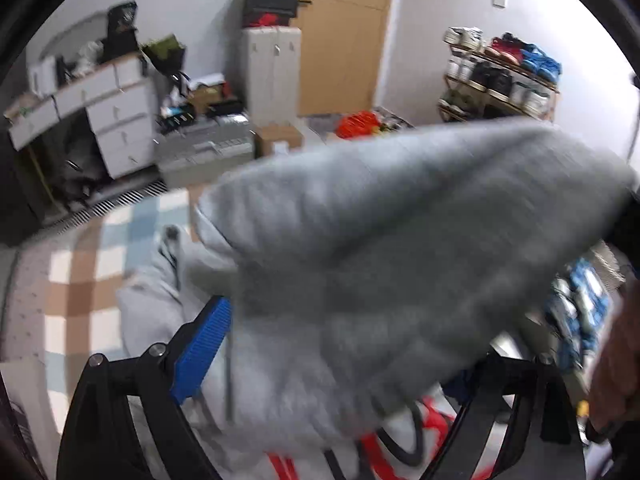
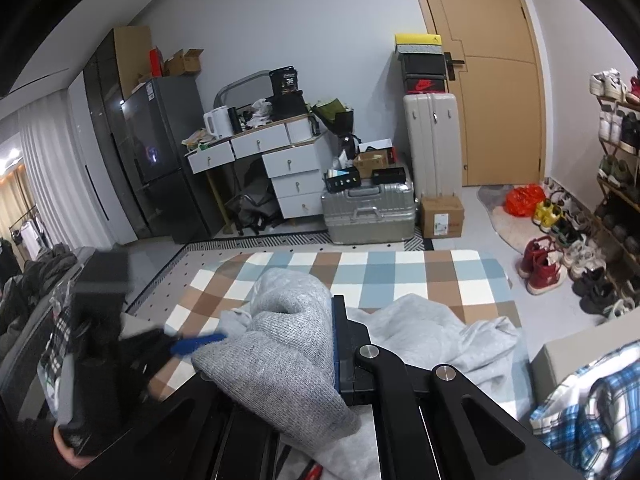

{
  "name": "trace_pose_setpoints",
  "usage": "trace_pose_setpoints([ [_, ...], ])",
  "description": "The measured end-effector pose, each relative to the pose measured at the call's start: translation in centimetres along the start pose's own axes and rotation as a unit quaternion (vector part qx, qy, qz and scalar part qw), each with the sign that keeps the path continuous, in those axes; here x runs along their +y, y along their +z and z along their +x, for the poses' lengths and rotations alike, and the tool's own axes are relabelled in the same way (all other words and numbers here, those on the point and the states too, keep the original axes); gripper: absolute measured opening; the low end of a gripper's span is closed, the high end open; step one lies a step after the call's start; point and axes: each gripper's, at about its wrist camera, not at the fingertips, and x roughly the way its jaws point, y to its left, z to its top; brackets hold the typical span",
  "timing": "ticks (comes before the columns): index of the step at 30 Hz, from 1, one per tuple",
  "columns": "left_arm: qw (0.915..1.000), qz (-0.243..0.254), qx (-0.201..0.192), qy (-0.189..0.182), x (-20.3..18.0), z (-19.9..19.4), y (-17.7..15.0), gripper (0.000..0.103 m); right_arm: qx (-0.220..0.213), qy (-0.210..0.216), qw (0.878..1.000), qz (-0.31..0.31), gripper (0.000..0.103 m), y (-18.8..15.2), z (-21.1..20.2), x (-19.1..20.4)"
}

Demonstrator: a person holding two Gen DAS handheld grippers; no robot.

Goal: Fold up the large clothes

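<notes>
Grey sweatshirt heaped on checked blanket; one knit fold lifted. Right gripper clamped tight on that fold. Left gripper spread wide, cloth draped between its fingers, seemingly unpinched; that view is blurred.

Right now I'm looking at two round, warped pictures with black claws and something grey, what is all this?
No robot: a person holds a two-finger gripper in each hand, and each carries a fisheye camera looking along its fingers. One picture is from the left gripper, whose jaws stand open around a grey sweatshirt without pinching it. The other is from the right gripper, shut on the sweatshirt's ribbed edge. The sweatshirt lies on a checked cloth.
</notes>
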Motion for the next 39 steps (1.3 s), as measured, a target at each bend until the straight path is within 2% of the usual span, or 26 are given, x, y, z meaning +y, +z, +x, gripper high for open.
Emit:
trace_pose_setpoints([
  [2,0.9997,-0.021,0.009,0.007,0.8,0.0,1.0,0.021,0.003,-0.003,1.0,-0.005,0.002,-0.4,-0.2,-0.1],
  [3,0.9993,-0.036,0.015,0.0,1.3,0.0,1.4,0.013,0.005,-0.007,1.0,-0.011,0.002,-0.7,-0.2,0.0],
  [5,0.9985,-0.054,0.004,0.01,1.7,-0.8,1.8,0.011,0.008,-0.014,0.999,-0.034,0.002,-1.5,-0.4,0.4],
  [6,0.9982,-0.051,-0.016,0.028,1.7,-1.7,2.2,0.01,0.008,-0.018,0.999,-0.044,0.002,-1.7,-0.5,0.7],
  [9,0.996,-0.053,-0.063,0.034,1.7,-4.4,2.5,0.008,0.01,-0.032,0.997,-0.076,0.002,-2.8,-1.0,1.6],
  [13,0.9944,-0.036,-0.099,-0.003,1.0,-7.8,1.0,0.008,0.019,-0.021,0.996,-0.08,0.002,-3.9,-2.2,2.1],
  [15,0.9943,-0.022,-0.1,-0.03,0.6,-8.1,-0.5,0.008,0.035,-0.006,0.997,-0.071,0.003,-5.2,-3.0,2.1],
  [17,0.9947,-0.011,-0.091,-0.046,0.4,-7.1,-2.2,0.008,0.052,0.011,0.998,-0.045,0.003,-7.4,-3.6,1.7],
  [20,0.9962,0.01,-0.055,-0.067,0.3,-5.0,-6.0,0.008,0.095,0.023,0.995,0.002,0.003,-11.3,-2.6,0.9],
  [23,0.9968,0.016,-0.011,-0.078,0.8,-2.2,-9.3,0.008,0.169,0.03,0.984,0.053,0.006,-16.0,0.3,0.0],
  [26,0.9951,0.0,0.066,-0.074,1.6,1.6,-11.9,0.01,0.22,0.021,0.969,0.106,0.007,-19.8,3.0,-1.2],
  [27,0.9933,-0.005,0.097,-0.063,2.0,2.9,-12.5,0.011,0.225,0.02,0.968,0.113,0.007,-20.3,3.3,-1.4],
  [28,0.9897,-0.018,0.126,-0.066,2.6,3.9,-12.9,0.013,0.228,0.019,0.966,0.118,0.008,-20.6,3.5,-1.5],
  [29,0.9864,-0.032,0.138,-0.083,2.9,4.1,-13.1,0.013,0.229,0.018,0.966,0.116,0.008,-20.6,3.4,-1.4],
  [30,0.9836,-0.042,0.142,-0.103,3.4,4.0,-13.0,0.014,0.228,0.018,0.968,0.106,0.009,-20.3,3.2,-1.2],
  [32,0.9823,-0.041,0.14,-0.118,3.8,3.3,-12.5,0.017,0.212,0.021,0.974,0.074,0.012,-19.7,2.1,-0.4],
  [34,0.9816,-0.022,0.137,-0.131,3.7,2.0,-11.8,0.021,0.191,0.026,0.98,0.051,0.013,-19.8,0.7,0.1],
  [37,0.9804,0.017,0.14,-0.137,3.0,0.5,-12.6,0.027,0.186,0.031,0.981,0.046,0.013,-20.5,-0.1,0.1],
  [39,0.9774,0.07,0.162,-0.116,1.7,0.4,-12.8,0.027,0.187,0.029,0.981,0.05,0.013,-20.8,-0.4,-0.1],
])
